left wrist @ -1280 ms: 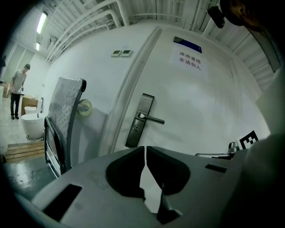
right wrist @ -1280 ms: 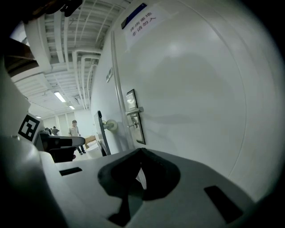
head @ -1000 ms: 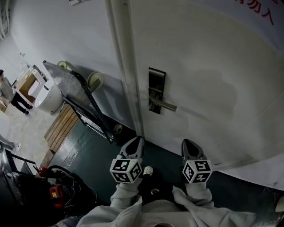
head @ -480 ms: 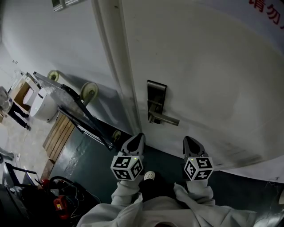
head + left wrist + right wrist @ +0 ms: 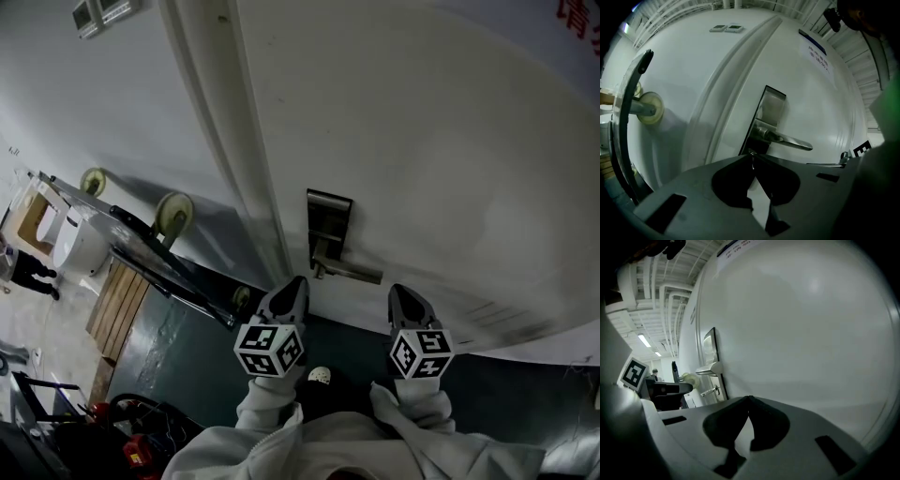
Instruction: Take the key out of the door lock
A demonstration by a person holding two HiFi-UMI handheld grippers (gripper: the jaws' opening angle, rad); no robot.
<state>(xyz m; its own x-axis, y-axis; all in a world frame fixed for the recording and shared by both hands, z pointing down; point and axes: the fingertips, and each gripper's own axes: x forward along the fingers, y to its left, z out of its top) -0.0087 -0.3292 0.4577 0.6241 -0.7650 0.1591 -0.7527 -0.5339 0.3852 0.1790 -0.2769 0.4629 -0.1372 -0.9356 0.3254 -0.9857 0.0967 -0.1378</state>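
Note:
A white door carries a dark metal lock plate with a lever handle. The key sticks out of the plate below the lever; in the left gripper view the key shows as a small shiny bit just past the jaw tips. My left gripper is shut, empty, and points at the lock from just below, a short gap away. My right gripper is also shut and empty, facing bare door to the right of the lever.
A flat trolley with pale wheels leans on the wall left of the door frame. Wooden slats lie on the dark floor beyond it. A shoe shows between my arms. Red gear sits bottom left.
The view has closed in on the door, so the lock now sits lower and nearer both gripper tips. Both grippers stay shut.

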